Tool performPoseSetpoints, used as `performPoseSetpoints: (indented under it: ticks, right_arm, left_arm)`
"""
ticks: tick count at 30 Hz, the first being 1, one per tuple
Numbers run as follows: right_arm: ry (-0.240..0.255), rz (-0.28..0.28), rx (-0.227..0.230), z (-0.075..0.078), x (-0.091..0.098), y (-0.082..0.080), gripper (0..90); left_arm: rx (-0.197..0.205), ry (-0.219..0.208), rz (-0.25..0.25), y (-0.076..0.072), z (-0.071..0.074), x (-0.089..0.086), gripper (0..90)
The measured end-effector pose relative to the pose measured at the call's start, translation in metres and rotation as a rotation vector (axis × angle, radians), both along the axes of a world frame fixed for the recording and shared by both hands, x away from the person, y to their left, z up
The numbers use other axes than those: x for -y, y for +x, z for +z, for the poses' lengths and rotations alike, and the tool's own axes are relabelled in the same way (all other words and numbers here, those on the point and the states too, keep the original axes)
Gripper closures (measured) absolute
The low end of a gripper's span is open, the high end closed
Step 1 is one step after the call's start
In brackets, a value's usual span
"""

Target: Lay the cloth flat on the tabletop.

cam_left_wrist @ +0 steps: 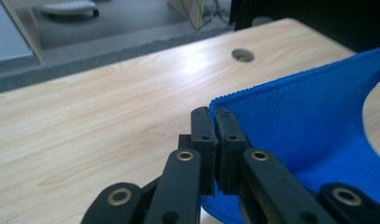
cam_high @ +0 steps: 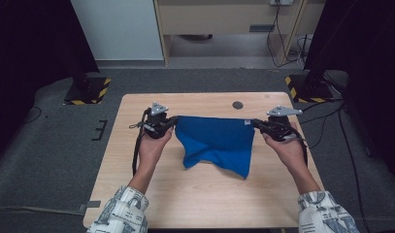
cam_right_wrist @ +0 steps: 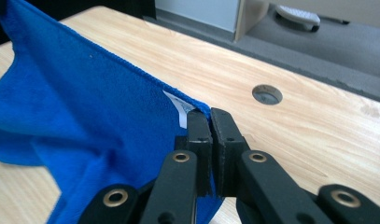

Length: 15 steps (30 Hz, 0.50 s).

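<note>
No readable text, brand or number anywhere. Only label: small white tag (cam_right_wrist: 179, 108) sewn on the blue cloth's (cam_right_wrist: 85, 116) top hem, just left of the right gripper's (cam_right_wrist: 210, 116) closed jaw tips; print on it too small to read. Same tag shows as a white speck (cam_high: 244, 122) in the high view, just left of that gripper. Only signs: yellow-black hazard stripes on two stand bases (cam_high: 87, 91) on the floor, well beyond both grippers.

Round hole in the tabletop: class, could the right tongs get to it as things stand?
Probably not freely: the right tongs are shut on a corner of the blue cloth, though bare wood lies between them and the hole.
</note>
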State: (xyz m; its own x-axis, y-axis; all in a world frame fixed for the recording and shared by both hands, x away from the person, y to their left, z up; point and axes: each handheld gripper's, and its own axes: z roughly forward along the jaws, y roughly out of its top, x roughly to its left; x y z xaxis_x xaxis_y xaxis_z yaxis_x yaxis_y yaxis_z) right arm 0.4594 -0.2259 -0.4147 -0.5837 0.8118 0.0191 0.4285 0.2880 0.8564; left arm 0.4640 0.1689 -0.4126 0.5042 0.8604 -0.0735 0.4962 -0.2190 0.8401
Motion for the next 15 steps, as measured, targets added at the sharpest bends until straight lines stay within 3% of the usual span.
performPoseSetpoints:
  ticks: [15]
  right_arm:
    - [-0.023, -0.058, -0.068, -0.032, -0.005, 0.031, 87.3]
  left_arm:
    - [-0.045, 0.033, 0.031, 0.019, -0.032, 0.009, 87.5]
